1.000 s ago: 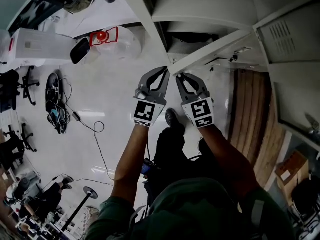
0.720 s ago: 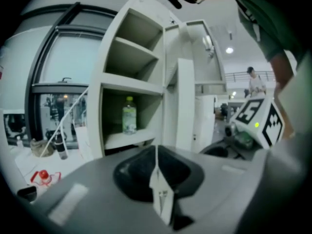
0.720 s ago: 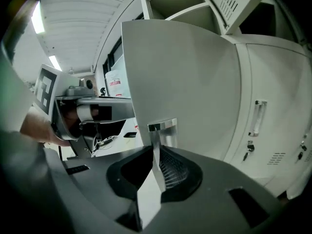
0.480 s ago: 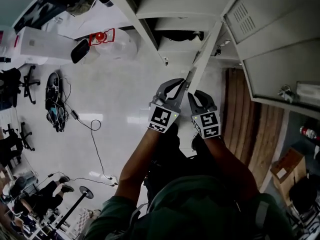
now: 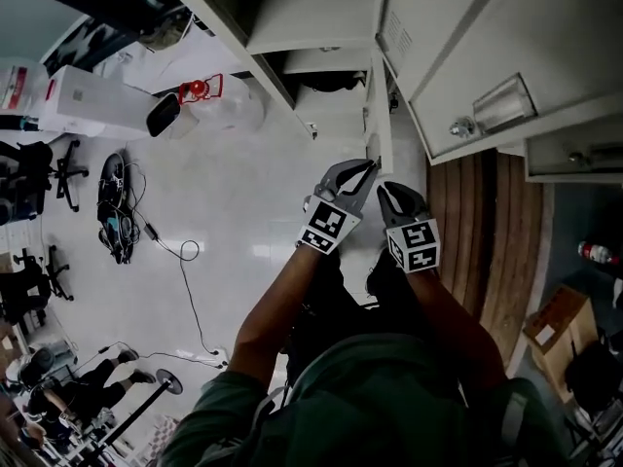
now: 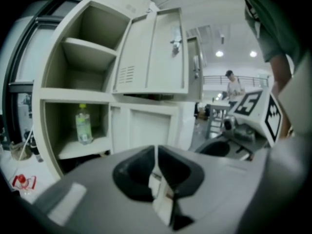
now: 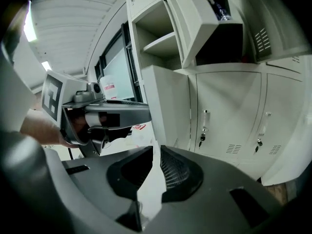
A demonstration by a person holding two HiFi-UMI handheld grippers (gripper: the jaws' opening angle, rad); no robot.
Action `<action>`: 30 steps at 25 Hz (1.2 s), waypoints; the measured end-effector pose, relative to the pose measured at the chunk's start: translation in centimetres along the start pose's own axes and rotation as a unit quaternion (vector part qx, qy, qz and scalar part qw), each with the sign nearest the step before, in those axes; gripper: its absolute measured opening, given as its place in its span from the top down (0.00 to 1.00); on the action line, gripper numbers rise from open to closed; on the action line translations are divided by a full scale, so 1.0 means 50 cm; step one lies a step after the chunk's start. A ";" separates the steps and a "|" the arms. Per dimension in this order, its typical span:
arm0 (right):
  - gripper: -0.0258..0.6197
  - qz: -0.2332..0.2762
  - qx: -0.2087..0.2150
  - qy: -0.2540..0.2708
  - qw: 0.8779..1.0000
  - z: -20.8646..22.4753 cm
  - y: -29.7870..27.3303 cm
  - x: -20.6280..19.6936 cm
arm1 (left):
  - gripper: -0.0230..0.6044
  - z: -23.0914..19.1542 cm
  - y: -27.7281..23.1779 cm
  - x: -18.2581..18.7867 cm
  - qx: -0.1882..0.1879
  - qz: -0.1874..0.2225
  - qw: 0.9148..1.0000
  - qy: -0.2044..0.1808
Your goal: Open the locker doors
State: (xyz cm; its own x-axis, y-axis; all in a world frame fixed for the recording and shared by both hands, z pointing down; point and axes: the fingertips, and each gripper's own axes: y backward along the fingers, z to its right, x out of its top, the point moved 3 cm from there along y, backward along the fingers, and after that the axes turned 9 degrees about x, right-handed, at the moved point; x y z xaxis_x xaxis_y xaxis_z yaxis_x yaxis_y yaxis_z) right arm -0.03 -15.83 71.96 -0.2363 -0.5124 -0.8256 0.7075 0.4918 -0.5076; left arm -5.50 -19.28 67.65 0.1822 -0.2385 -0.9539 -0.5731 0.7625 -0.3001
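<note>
A bank of pale grey lockers fills the top of the head view. One locker door stands swung out, seen edge-on. My left gripper and right gripper sit side by side at its free edge, each shut on that thin white panel. In the left gripper view the left gripper pinches the door edge. The right gripper likewise clamps the door, which rises straight ahead of it. An upper door hangs open too.
An open compartment holds a plastic bottle. Closed lower doors with keys stand to the right. On the floor lie a red lamp-like object, cables and a white box. Wooden boards lie at right. A person stands far off.
The door has swung further out, from a diagonal line to nearly straight on. Both grippers moved right with its edge and stayed closed on it.
</note>
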 end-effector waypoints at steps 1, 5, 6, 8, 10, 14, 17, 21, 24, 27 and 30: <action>0.90 0.002 0.003 -0.001 1.000 -0.003 0.024 0.012 | 0.96 0.009 0.006 0.019 0.000 0.000 1.000 -0.001; 0.90 0.024 0.037 -0.007 0.999 -0.021 0.130 0.055 | 0.96 0.048 0.041 0.105 0.016 0.010 1.000 -0.017; 0.91 0.032 0.050 -0.007 0.998 -0.027 0.156 0.064 | 0.96 0.057 0.054 0.125 0.021 0.015 0.999 -0.023; 0.91 0.054 0.074 -0.004 0.996 -0.036 0.207 0.086 | 0.96 0.071 0.086 0.163 0.032 0.026 0.998 -0.039; 0.93 0.082 0.090 0.004 0.993 -0.043 0.259 0.131 | 0.96 0.076 0.128 0.212 0.045 0.038 0.997 -0.057; 0.95 0.147 0.112 0.040 0.982 -0.077 0.355 0.274 | 0.96 0.064 0.230 0.345 0.071 0.072 0.991 -0.091; 0.95 0.179 0.133 0.075 0.972 -0.119 0.420 0.361 | 0.96 0.064 0.313 0.436 0.098 0.111 0.983 -0.105; 0.95 0.205 0.152 0.112 0.961 -0.163 0.495 0.439 | 0.96 0.064 0.411 0.511 0.139 0.143 0.974 -0.109; 0.95 0.217 0.168 0.131 0.953 -0.190 0.541 0.481 | 0.96 0.055 0.472 0.535 0.171 0.147 0.967 -0.122; 0.95 0.226 0.187 0.148 0.944 -0.215 0.579 0.518 | 0.96 0.043 0.522 0.540 0.205 0.146 0.960 -0.127; 0.95 0.238 0.198 0.165 0.936 -0.233 0.617 0.555 | 0.96 0.031 0.565 0.543 0.237 0.147 0.952 -0.127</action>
State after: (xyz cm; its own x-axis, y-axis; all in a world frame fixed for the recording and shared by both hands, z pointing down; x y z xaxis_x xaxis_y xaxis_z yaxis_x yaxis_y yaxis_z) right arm 7.46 -6.67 30.55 0.0220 -0.0233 -0.9995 0.9608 0.2769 0.0147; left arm -15.50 -3.29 33.26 0.2916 0.1338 -0.9471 -0.2153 0.9739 0.0713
